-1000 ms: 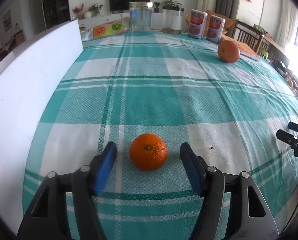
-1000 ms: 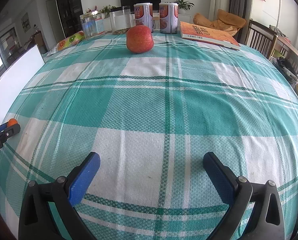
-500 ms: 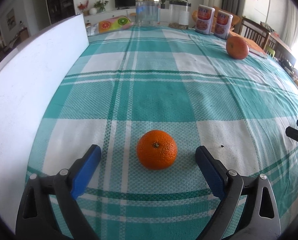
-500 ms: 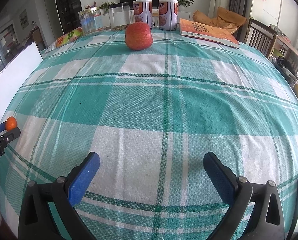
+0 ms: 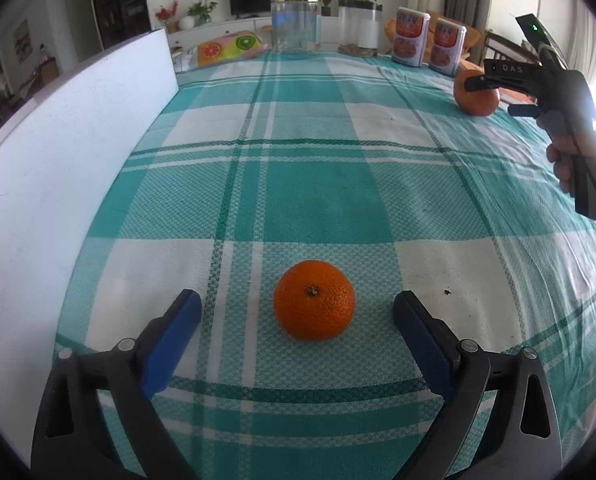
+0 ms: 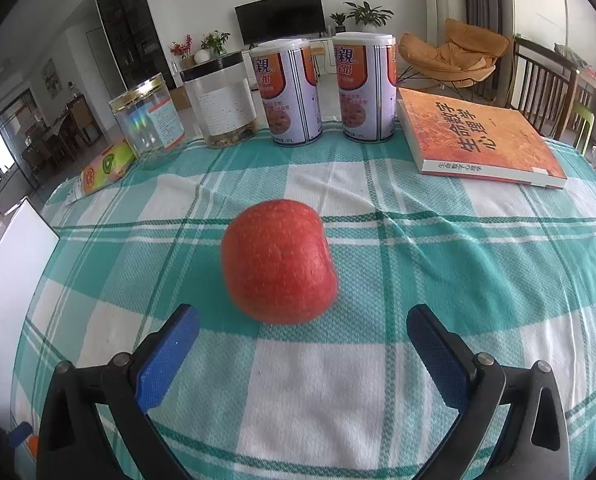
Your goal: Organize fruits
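I see an orange (image 5: 314, 300) sitting stem-up on a white square of the checked cloth, round and bright, with clear cloth on both sides of it. A red apple (image 6: 279, 267) rests tilted on a teal square near the far end, its skin speckled with pale dots.

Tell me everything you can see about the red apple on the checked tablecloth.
The red apple is round and slightly lopsided, with a matte red skin covered in fine pale speckles. Neither stem nor dimple shows. It rests on the teal and white checked tablecloth, in front of two printed cans. The right gripper stands open just short of it, with neither blue pad touching it. From the left wrist view it looks orange-red, partly hidden behind that gripper.
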`<state>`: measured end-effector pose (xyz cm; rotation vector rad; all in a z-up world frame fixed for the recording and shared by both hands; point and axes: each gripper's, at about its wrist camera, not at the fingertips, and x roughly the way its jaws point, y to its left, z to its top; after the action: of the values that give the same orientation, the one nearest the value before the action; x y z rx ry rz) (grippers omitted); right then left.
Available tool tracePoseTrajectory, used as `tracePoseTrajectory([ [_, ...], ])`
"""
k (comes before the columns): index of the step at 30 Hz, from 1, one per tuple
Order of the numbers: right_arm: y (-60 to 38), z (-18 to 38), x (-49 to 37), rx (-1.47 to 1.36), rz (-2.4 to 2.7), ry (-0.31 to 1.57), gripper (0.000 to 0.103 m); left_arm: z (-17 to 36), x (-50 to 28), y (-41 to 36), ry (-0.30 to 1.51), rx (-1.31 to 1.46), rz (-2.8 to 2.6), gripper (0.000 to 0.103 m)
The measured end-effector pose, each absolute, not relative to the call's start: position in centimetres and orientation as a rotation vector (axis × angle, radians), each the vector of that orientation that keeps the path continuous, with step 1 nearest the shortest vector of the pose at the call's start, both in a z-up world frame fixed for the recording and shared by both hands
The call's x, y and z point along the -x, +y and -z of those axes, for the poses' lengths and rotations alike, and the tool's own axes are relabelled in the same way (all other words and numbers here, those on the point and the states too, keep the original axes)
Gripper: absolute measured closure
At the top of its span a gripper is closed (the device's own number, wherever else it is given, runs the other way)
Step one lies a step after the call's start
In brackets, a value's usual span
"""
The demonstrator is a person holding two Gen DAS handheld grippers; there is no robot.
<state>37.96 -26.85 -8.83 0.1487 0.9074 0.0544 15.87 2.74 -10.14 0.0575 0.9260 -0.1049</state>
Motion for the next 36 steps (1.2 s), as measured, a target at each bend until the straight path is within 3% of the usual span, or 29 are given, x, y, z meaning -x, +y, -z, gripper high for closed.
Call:
tracePoseTrajectory([
  [3, -25.1, 9.5, -40.5, -0.061, -0.016, 0.973, 0.003, 10.1, -15.9, 2.7, 0.926, -0.058, 0.105, 0.005],
  [5, -24.5, 10.0, -40.8, -0.010, 0.020, 1.002, 0.042, 10.1, -15.9, 2.7, 0.926, -0.058, 0.105, 0.005],
  [9, -24.9, 9.9, -39.0, -0.049, 0.013, 1.002, 0.042, 10.1, -15.9, 2.7, 0.926, -0.058, 0.105, 0.005],
  [21, -23.6, 11.3, -22.5, -0.659, -0.525, 1.183, 0.043, 10.2, -16.0, 2.7, 0.926, -0.058, 0.105, 0.004],
  [36, -27.3, 11.4, -19.7, -0.671, -0.476, 1.013, 0.039, 10.2, -16.0, 2.7, 0.927, -0.059, 0.105, 0.004],
])
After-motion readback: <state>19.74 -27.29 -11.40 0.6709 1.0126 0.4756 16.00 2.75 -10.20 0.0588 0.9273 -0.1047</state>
